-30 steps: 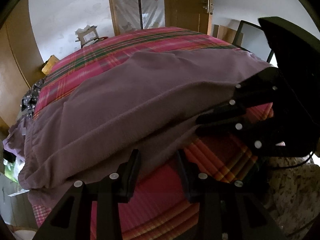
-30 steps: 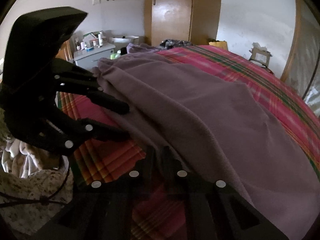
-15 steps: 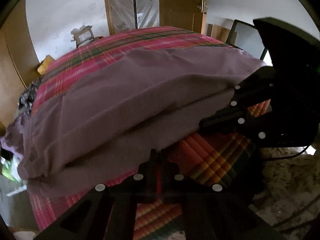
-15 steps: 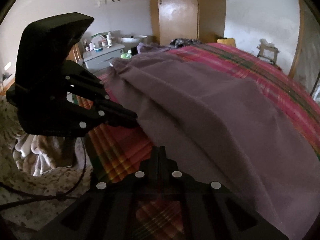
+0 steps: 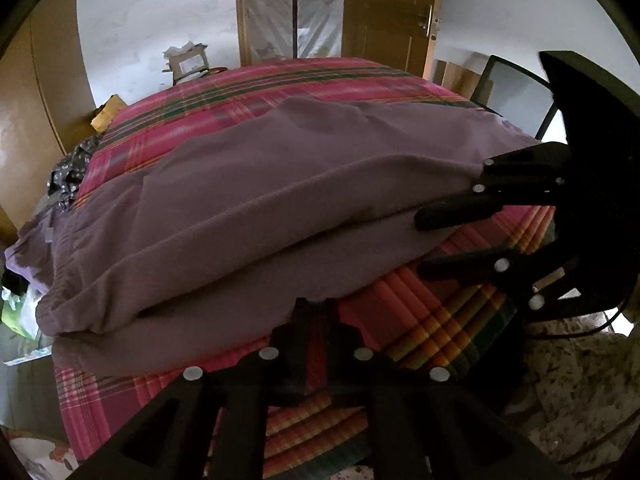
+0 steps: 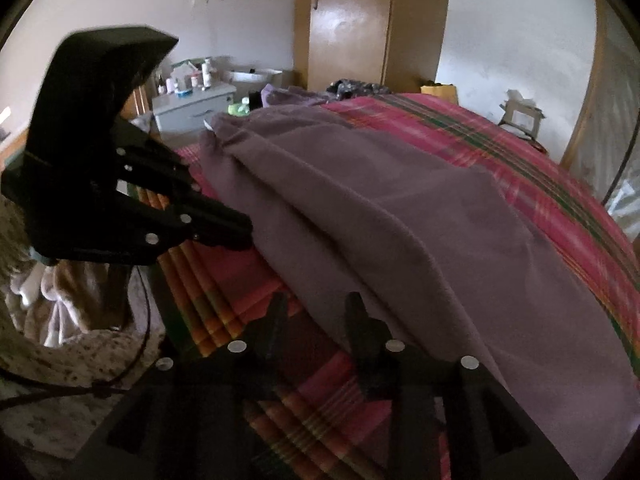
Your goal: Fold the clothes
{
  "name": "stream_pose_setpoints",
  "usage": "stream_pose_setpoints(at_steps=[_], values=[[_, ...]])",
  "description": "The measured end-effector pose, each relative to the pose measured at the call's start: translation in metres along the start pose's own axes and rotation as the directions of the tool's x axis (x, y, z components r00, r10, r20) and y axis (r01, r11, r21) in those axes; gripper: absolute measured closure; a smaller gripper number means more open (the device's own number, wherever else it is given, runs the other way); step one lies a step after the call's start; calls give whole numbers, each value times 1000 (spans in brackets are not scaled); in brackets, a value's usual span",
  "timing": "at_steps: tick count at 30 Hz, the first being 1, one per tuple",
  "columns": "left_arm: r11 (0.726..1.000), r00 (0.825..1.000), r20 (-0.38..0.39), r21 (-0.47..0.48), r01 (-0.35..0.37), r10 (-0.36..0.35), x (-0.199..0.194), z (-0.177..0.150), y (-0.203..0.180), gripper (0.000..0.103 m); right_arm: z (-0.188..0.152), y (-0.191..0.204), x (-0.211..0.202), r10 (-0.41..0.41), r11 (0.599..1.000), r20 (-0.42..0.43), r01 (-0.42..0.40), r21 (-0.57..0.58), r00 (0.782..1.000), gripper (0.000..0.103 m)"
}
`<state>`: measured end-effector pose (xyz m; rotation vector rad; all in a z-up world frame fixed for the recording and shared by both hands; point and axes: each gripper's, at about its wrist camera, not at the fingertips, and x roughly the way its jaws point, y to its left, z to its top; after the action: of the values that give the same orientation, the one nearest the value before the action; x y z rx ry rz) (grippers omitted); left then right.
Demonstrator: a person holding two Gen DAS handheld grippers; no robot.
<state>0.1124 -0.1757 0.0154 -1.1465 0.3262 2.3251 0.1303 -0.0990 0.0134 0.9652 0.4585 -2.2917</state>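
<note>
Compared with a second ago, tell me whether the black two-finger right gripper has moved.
Yes. The right gripper has opened: its fingers, shut together before, now stand apart above the pink plaid bedspread, at the purple cloth's near edge.

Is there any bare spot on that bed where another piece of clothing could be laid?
Yes: the widest bare stretch of plaid bedspread lies beyond the purple garment, up to the bed's far edge. A smaller bare patch sits between the garment's near hem and the near bed edge, but the left claw and right claw crowd it.
</note>
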Motion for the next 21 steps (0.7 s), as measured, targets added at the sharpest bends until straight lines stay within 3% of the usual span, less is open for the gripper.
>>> stream_pose_setpoints(at_steps=[3,7,9,11,13,21], values=[[999,1000,-4,27,-31,31,-1,0,-6,88,0,1,6,-27,999,-5,27,-25,1000,69],[999,999,-7,22,-41,41,-1,1,-5,86,0,-7,7,8,1000,-1,-8,6,1000,70],[999,999,-8,11,-37,37,0,1,-4,86,0,-9,9,23,999,-1,-23,32,1000,76],[999,999,-9,0,-33,33,0,2,-3,86,0,-12,9,15,998,-2,-14,57,1000,94],[999,999,-10,-4,-32,32,0,1,-2,86,0,-15,8,24,996,-4,-23,84,1000,98],[999,999,-11,-15,-30,30,-2,-1,-1,86,-5,-5,1,29,997,1,-29,65,1000,101]])
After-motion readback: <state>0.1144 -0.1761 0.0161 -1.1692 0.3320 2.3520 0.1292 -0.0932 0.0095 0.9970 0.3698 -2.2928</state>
